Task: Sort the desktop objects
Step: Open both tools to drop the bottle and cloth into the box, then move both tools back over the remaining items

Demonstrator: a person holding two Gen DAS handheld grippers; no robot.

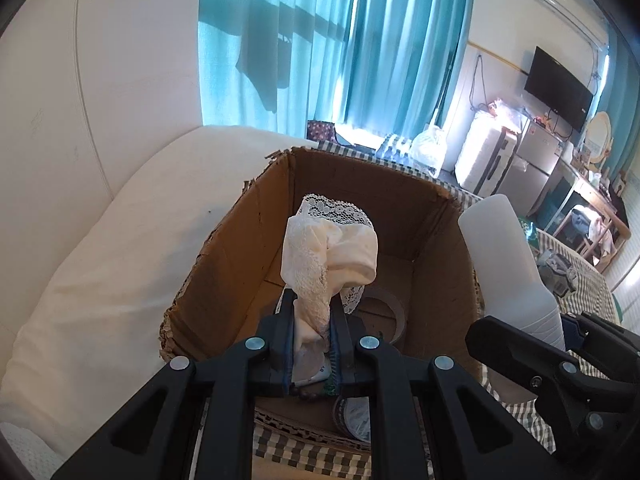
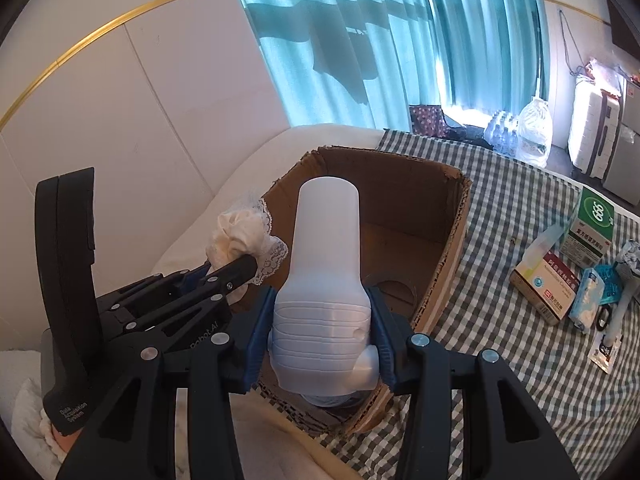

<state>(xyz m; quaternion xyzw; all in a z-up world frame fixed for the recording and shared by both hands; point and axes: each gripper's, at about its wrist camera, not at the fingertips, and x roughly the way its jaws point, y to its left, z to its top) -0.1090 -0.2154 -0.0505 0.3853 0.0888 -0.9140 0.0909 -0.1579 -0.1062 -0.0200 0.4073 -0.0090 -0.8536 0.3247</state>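
Pinching lace cloth [image 1: 320,248] and white bottle [image 2: 326,280] between fingers [image 1: 286,320].

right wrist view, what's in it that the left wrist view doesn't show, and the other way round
Only the right wrist view shows the medicine boxes lying on the checked cloth to the right of the box. Only the left wrist view shows the tape roll on the box floor and the wall television. Both show the cardboard box, the left gripper shut on the lace cloth, and the right gripper shut on the white bottle.
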